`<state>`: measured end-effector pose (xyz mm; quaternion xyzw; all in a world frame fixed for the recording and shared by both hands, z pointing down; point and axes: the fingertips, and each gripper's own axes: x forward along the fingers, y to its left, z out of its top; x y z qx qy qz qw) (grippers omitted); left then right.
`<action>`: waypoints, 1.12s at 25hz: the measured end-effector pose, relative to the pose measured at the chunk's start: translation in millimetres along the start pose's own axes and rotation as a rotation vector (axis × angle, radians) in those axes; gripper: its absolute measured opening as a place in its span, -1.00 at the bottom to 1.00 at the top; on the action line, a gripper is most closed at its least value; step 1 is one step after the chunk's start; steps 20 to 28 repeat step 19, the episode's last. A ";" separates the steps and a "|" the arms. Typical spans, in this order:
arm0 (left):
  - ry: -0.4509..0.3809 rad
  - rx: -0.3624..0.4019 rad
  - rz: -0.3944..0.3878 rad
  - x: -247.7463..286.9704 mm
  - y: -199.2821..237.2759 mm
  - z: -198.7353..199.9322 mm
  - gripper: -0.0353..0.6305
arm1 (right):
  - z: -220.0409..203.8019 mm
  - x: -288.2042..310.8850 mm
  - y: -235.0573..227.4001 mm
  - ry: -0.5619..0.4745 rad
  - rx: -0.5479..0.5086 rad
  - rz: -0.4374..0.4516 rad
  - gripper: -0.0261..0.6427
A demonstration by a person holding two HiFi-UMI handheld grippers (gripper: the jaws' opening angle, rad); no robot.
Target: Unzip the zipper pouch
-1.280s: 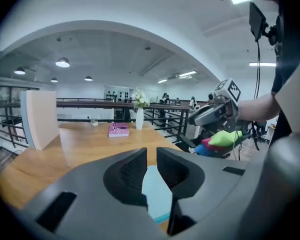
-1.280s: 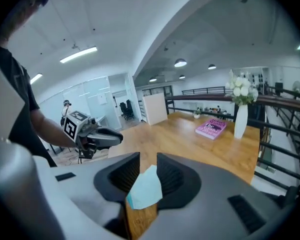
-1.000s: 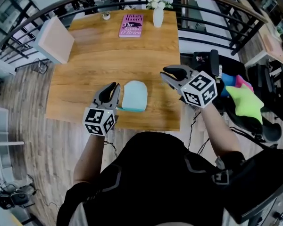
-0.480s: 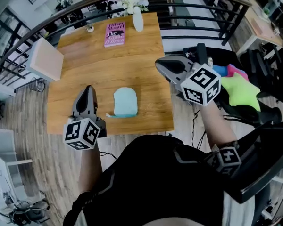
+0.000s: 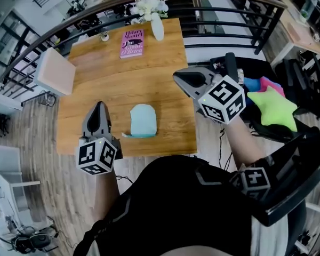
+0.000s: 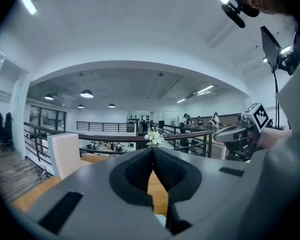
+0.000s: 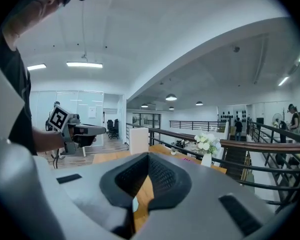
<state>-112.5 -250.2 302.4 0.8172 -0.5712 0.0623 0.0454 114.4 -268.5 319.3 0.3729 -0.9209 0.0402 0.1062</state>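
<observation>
The light blue zipper pouch [image 5: 143,120] lies flat near the front edge of the wooden table [image 5: 122,84], with a small tab sticking out at its lower left corner. My left gripper [image 5: 99,105] hangs in the air left of the pouch, apart from it, jaws shut and empty. My right gripper [image 5: 177,78] is raised over the table's right side, also shut with nothing in it. In the left gripper view the jaws [image 6: 152,150] meet at the tip, and the right gripper view shows its jaws [image 7: 149,156] closed too. Whether the zipper is open I cannot tell.
A pink book [image 5: 132,42], a white vase of flowers [image 5: 157,28] and a small object [image 5: 104,36] stand at the table's far end. A white chair [image 5: 53,71] sits at the left. A green star cushion [image 5: 274,108] lies on a seat right of the table. A railing runs behind.
Both grippers have lifted away from the table and closed; the left one, which was at the pouch's left edge, now hangs apart from it. The pouch stays on the table.
</observation>
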 end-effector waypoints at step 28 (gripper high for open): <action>-0.012 -0.029 0.024 -2.8 2.3 -1.8 -0.81 | 1.1 -0.7 0.8 0.005 -0.039 -0.015 -0.90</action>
